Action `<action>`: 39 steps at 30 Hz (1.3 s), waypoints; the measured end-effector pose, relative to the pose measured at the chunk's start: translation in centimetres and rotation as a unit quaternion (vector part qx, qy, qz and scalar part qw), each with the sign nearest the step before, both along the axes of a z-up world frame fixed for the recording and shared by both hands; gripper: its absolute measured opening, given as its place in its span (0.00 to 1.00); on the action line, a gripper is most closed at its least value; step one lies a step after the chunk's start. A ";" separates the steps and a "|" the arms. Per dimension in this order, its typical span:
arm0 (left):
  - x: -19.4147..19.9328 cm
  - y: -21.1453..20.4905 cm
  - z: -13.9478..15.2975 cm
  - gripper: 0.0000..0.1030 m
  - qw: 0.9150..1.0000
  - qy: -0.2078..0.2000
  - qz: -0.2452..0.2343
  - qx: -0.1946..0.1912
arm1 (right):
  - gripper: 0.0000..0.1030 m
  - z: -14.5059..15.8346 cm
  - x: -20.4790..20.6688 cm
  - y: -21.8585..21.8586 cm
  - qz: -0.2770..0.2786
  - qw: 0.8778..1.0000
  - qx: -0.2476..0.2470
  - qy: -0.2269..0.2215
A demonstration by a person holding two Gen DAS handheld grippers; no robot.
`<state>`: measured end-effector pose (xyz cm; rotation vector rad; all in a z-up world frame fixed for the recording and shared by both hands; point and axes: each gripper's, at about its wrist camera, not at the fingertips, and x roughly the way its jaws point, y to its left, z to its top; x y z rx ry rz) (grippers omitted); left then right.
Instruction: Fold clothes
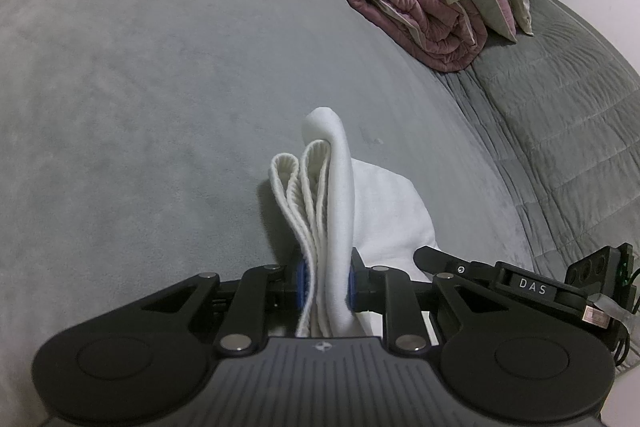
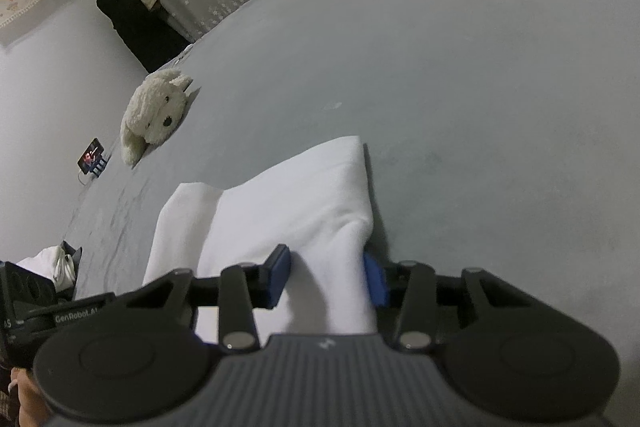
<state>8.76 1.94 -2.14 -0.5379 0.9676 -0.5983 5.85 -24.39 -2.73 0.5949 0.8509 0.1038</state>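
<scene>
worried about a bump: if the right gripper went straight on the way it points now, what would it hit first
The right gripper already has the folded white garment between its fingers, so it would push into that cloth first, then the grey bedspread beyond. Nothing hard shows in that line, though depth is unclear.

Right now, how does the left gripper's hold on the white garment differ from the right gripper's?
The left gripper is pinched tight on a stack of ribbed edges of the white garment, which stand upright between its pads. The right gripper stands wider, and its jaws bracket a raised fold of plain cloth. Its right pad touches the fold, but its left pad shows a gap. Both have blue pads and work the same garment on the grey bed.
</scene>
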 end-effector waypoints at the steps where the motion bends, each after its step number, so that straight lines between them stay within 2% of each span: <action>1: 0.0 0.0 0.0 0.20 1.000 0.000 0.000 0.000 | 0.34 0.0 0.0 0.1 -0.002 1.000 0.000 0.000; 6: 0.1 0.1 0.0 0.20 1.000 0.001 -0.001 0.000 | 0.28 0.3 -0.2 0.4 -0.004 1.000 -0.002 -0.001; 12: 0.2 0.2 0.1 0.20 1.000 0.001 -0.004 0.001 | 0.27 -0.3 -0.2 -0.3 -0.011 1.000 0.021 0.004; 18: 0.1 0.2 0.2 0.20 1.000 -0.006 -0.005 0.009 | 0.26 0.0 -0.3 0.8 0.002 1.000 -0.020 -0.006; 31: 0.0 0.2 0.1 0.20 1.000 -0.005 -0.005 0.008 | 0.26 0.0 -0.5 1.4 -0.006 0.999 -0.035 -0.018; 39: -0.1 0.1 0.2 0.20 1.000 -0.008 -0.006 0.013 | 0.18 0.8 -0.6 2.8 0.007 0.996 -0.083 -0.030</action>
